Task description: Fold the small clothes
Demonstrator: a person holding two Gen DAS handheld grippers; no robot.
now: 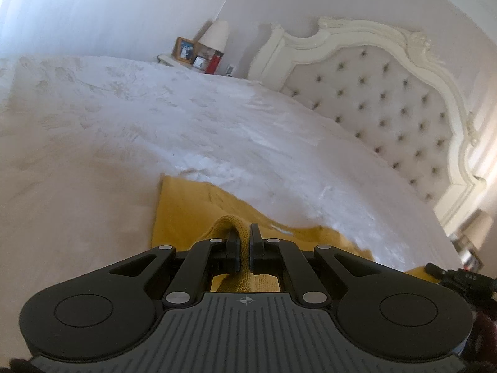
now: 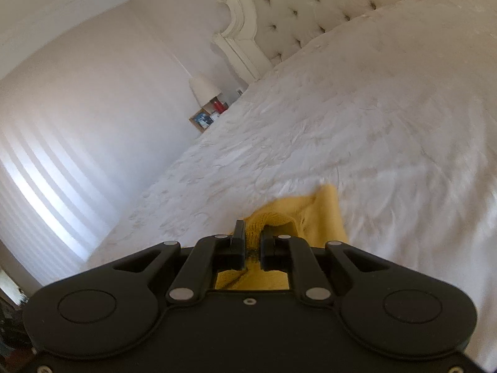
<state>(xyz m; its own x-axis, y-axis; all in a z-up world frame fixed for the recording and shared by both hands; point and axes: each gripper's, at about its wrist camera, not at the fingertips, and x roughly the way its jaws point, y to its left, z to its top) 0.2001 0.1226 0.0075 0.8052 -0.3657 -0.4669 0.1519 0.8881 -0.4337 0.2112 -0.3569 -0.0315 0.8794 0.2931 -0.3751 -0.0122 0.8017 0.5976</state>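
Both tools are gripping a mustard-yellow knit garment (image 1: pixel 186 208) over the white bed (image 1: pixel 217 118).

The garment is lying partly on the bedspread, its near edge bunched up between the fingers. The left tool (image 1: pixel 244 233) is clamped on a ribbed fold of it; the right tool (image 2: pixel 252 233) is clamped on another bunch. Beyond the garment, the tufted headboard (image 1: pixel 388 93) is standing at the bed's far end, and beside that a nightstand is carrying a lamp (image 1: pixel 214 32) and a picture frame (image 1: pixel 184 49).
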